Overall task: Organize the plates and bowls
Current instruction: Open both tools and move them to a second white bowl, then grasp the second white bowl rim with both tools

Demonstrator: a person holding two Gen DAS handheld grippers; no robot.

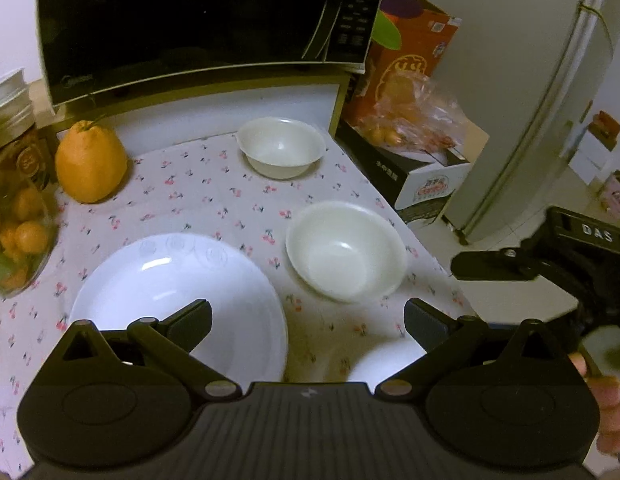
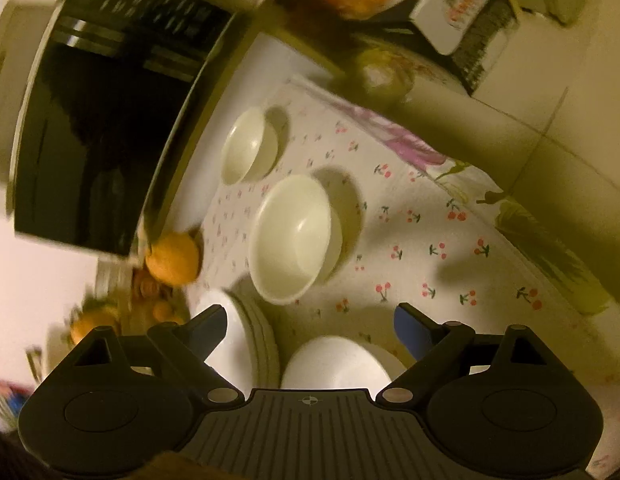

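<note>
Two cream bowls stand apart on the cherry-print cloth: a larger one (image 1: 346, 252) (image 2: 294, 240) near me and a smaller one (image 1: 282, 146) (image 2: 246, 146) by the microwave. A white plate (image 1: 170, 280) lies at the near left; in the right wrist view it shows stacked rims (image 2: 238, 344). Another white plate (image 1: 386, 356) (image 2: 338, 364) lies just right of it, partly hidden by the gripper bodies. My left gripper (image 1: 308, 312) is open above the gap between the plates, holding nothing. My right gripper (image 2: 310, 320) is open over the same plates, also holding nothing; one of its fingers (image 1: 490, 266) shows at the right.
A black microwave (image 1: 198, 20) stands at the back, with a large orange fruit (image 1: 90, 162) and a jar of fruit (image 1: 14, 220) to its left. The table's right edge drops to the floor, where a fruit box (image 1: 406, 64) and a fridge (image 1: 530, 80) stand.
</note>
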